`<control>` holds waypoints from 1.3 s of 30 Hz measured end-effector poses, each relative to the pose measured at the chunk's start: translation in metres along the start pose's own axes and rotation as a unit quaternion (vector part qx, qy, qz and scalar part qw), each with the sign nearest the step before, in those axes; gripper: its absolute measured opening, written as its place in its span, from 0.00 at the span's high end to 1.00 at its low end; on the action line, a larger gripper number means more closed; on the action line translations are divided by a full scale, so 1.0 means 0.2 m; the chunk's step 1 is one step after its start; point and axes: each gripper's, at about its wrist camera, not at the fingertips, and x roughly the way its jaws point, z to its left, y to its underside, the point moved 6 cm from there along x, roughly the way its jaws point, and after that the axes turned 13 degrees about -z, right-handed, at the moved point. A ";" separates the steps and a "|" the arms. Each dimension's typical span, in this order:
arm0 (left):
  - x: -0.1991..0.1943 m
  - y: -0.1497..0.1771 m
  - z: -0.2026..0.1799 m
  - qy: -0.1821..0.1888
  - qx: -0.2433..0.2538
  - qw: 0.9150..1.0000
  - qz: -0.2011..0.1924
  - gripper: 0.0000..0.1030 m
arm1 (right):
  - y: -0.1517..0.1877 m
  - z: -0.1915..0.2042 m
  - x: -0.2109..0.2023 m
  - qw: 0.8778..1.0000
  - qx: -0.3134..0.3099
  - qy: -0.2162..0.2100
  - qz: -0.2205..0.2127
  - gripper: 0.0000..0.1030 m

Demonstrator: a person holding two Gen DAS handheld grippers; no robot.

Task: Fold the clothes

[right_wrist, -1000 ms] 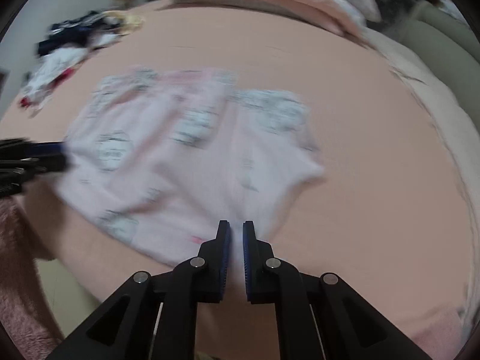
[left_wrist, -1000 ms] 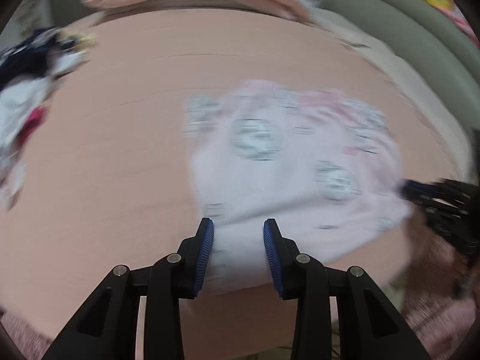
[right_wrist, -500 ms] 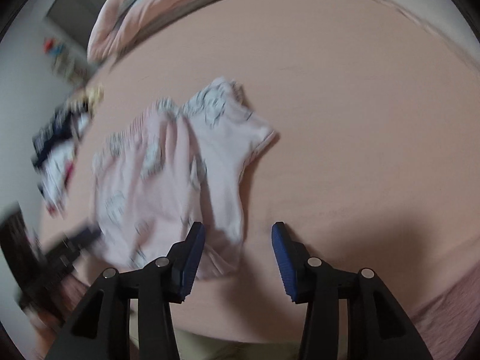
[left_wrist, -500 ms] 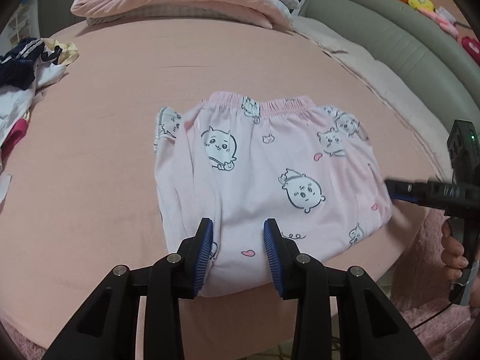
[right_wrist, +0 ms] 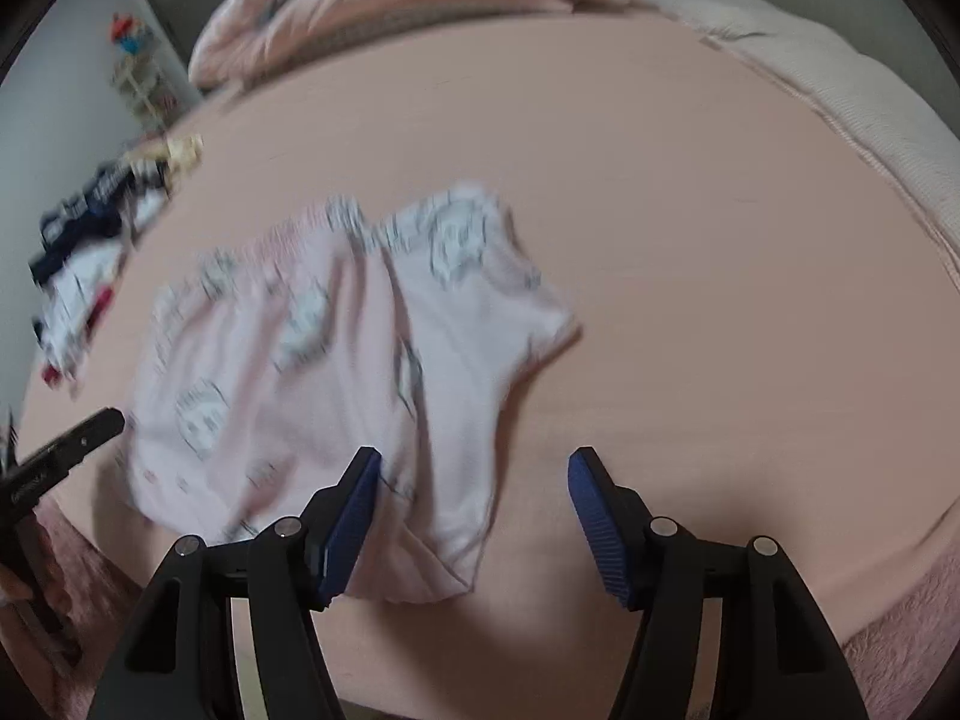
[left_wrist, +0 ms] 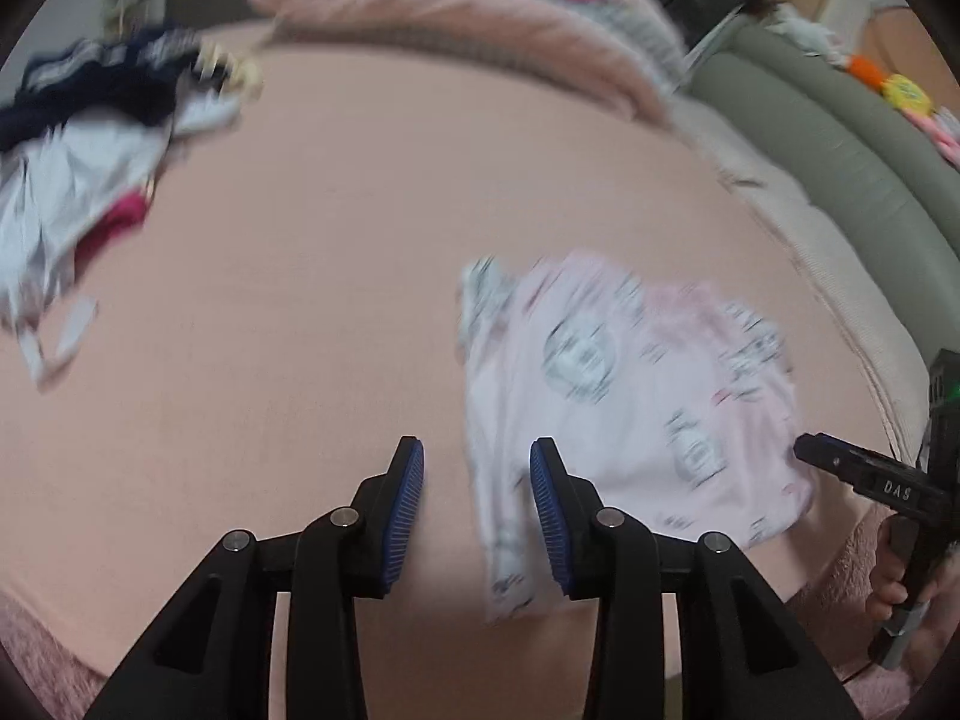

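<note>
Both claws spread apart and empty over the pale pink cartoon-print shorts (right_wrist: 336, 372) near the front edge of the peach-sheeted bed (right_wrist: 690, 210).

The right gripper (right_wrist: 474, 510) gapes wide, its left blue ribbed pad over the shorts' near hem, nothing pinched between the pads. The left gripper (left_wrist: 477, 504) is moderately parted, gripping nothing, with the shorts' (left_wrist: 630, 396) left edge showing in the gap between its pads. A heap of navy, white and red unfolded clothes (left_wrist: 78, 168) lies at the bed's far left edge; a bundled pink quilt (left_wrist: 468, 18) sits along the far edge.
</note>
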 end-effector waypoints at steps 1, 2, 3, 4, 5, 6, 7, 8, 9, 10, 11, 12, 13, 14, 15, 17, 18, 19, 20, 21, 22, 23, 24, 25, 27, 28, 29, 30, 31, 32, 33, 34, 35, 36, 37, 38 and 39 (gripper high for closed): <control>0.01 0.01 -0.03 0.014 0.001 1.000 0.005 0.67 | -0.01 0.02 0.00 1.000 -0.001 -0.005 -0.004 0.38; 0.03 0.02 -0.06 0.027 0.002 1.000 0.010 0.67 | -0.01 0.03 0.00 1.000 -0.003 -0.009 -0.002 0.38; 0.04 0.03 -0.08 0.037 0.004 0.999 0.014 0.67 | 0.01 0.03 0.03 1.000 0.001 -0.009 0.011 0.38; 0.04 0.03 -0.09 0.035 0.009 0.999 0.017 0.67 | 0.04 0.01 0.06 1.000 0.014 -0.008 0.026 0.38; 0.05 0.04 -0.10 0.033 0.014 0.999 0.020 0.67 | 0.07 -0.01 0.09 0.999 0.027 -0.007 0.042 0.37; 0.06 0.05 -0.10 0.031 0.018 0.999 0.022 0.67 | 0.09 -0.03 0.10 0.998 0.045 -0.010 0.046 0.37; 0.07 0.05 -0.11 0.029 0.023 0.999 0.025 0.67 | 0.08 -0.05 0.09 0.996 0.072 -0.020 0.037 0.37; 0.08 0.06 -0.12 0.026 0.028 0.999 0.028 0.67 | 0.08 -0.06 0.08 0.994 0.098 -0.029 0.036 0.37; 0.09 0.06 -0.13 0.024 0.033 0.999 0.031 0.67 | 0.08 -0.06 0.08 0.992 0.111 -0.041 0.038 0.37; 0.09 0.07 -0.14 0.022 0.037 0.998 0.034 0.67 | 0.09 -0.06 0.09 0.990 0.120 -0.055 0.041 0.35; 0.10 0.08 -0.15 0.020 0.042 0.998 0.037 0.67 | 0.09 -0.05 0.09 0.989 0.123 -0.068 0.044 0.35; 0.11 0.08 -0.15 0.019 0.045 0.998 0.037 0.67 | 0.09 -0.01 0.10 0.989 0.112 -0.079 0.049 0.35; 0.10 0.06 -0.14 0.020 0.041 0.999 0.031 0.67 | 0.10 0.02 0.10 0.990 0.095 -0.089 0.054 0.35; 0.09 0.04 -0.13 0.021 0.036 0.999 0.023 0.67 | 0.12 0.05 0.11 0.990 0.078 -0.098 0.059 0.38; 0.07 0.02 -0.13 0.025 0.030 0.999 0.010 0.67 | 0.13 0.07 0.12 0.992 0.055 -0.098 0.064 0.40; 0.03 -0.03 -0.12 0.034 0.017 0.999 -0.014 0.67 | 0.13 0.11 0.11 0.995 0.012 -0.080 0.059 0.64; 0.02 -0.05 -0.11 0.043 0.007 0.999 -0.022 0.67 | 0.12 0.13 0.11 0.996 -0.006 -0.073 0.054 0.68; 0.01 -0.06 -0.11 0.051 -0.004 0.998 -0.029 0.67 | 0.10 0.15 0.10 0.996 -0.024 -0.065 0.048 0.86; 0.00 -0.08 -0.11 0.057 -0.012 0.998 -0.035 0.67 | 0.09 0.18 0.10 0.997 -0.042 -0.058 0.043 0.92; 0.00 -0.08 -0.10 0.057 -0.016 0.998 -0.037 0.67 | 0.08 0.20 0.10 0.996 -0.060 -0.051 0.038 0.92; 0.00 -0.07 -0.09 0.056 -0.018 0.998 -0.035 0.67 | 0.06 0.23 0.08 0.995 -0.076 -0.049 0.029 0.92; -0.01 -0.06 -0.08 0.055 -0.019 0.998 -0.034 0.67 | 0.03 0.29 0.06 0.994 -0.090 -0.057 0.016 0.92; -0.01 -0.05 -0.08 0.055 -0.019 0.998 -0.032 0.67 | 0.00 0.36 0.04 0.993 -0.103 -0.064 0.003 0.92; -0.01 -0.05 -0.08 0.058 -0.018 0.998 -0.032 0.67 | -0.02 0.42 0.02 0.991 -0.116 -0.073 -0.009 0.92; -0.03 -0.05 -0.10 0.068 -0.018 0.997 -0.037 0.67 | -0.06 0.53 0.00 0.986 -0.135 -0.091 -0.021 0.92; -0.04 -0.05 -0.11 0.074 -0.018 0.996 -0.040 0.67 | -0.07 0.56 -0.01 0.985 -0.142 -0.097 -0.025 0.92; -0.05 -0.05 -0.12 0.081 -0.017 0.996 -0.042 0.67 | -0.08 0.58 0.01 0.985 -0.143 -0.096 -0.025 0.92; -0.05 -0.05 -0.14 0.087 -0.015 0.995 -0.042 0.67 | -0.11 0.63 0.07 0.986 -0.140 -0.092 -0.021 0.92; -0.05 -0.04 -0.15 0.090 -0.011 0.995 -0.039 0.67 | -0.12 0.63 0.12 0.987 -0.134 -0.083 -0.015 0.92; -0.04 -0.03 -0.16 0.090 -0.007 0.995 -0.033 0.67 | -0.10 0.56 0.12 0.990 -0.122 -0.068 -0.005 0.92; -0.02 -0.01 -0.17 0.082 -0.002 0.996 -0.022 0.67 | -0.08 0.49 0.13 0.993 -0.109 -0.053 0.006 0.92; 0.01 0.01 -0.17 0.076 0.001 0.997 -0.011 0.67 | -0.05 0.41 0.13 0.995 -0.093 -0.042 0.015 0.91; 0.03 0.02 -0.17 0.074 -0.003 0.997 0.000 0.67 | -0.02 0.31 0.12 0.996 -0.071 -0.039 0.022 0.91; 0.05 0.03 -0.17 0.074 -0.007 0.997 0.008 0.67 | 0.01 0.21 0.11 0.998 -0.049 -0.036 0.030 0.91; 0.06 0.04 -0.17 0.081 -0.012 0.997 0.011 0.67 | 0.03 0.12 0.10 0.998 -0.026 -0.036 0.040 0.88; 0.06 0.04 -0.18 0.086 -0.015 0.996 0.012 0.67 | 0.06 0.07 0.11 0.998 0.002 -0.042 0.054 0.84; 0.05 0.03 -0.19 0.089 -0.014 0.996 0.009 0.67 | 0.09 0.01 0.13 0.996 0.031 -0.048 0.071 0.82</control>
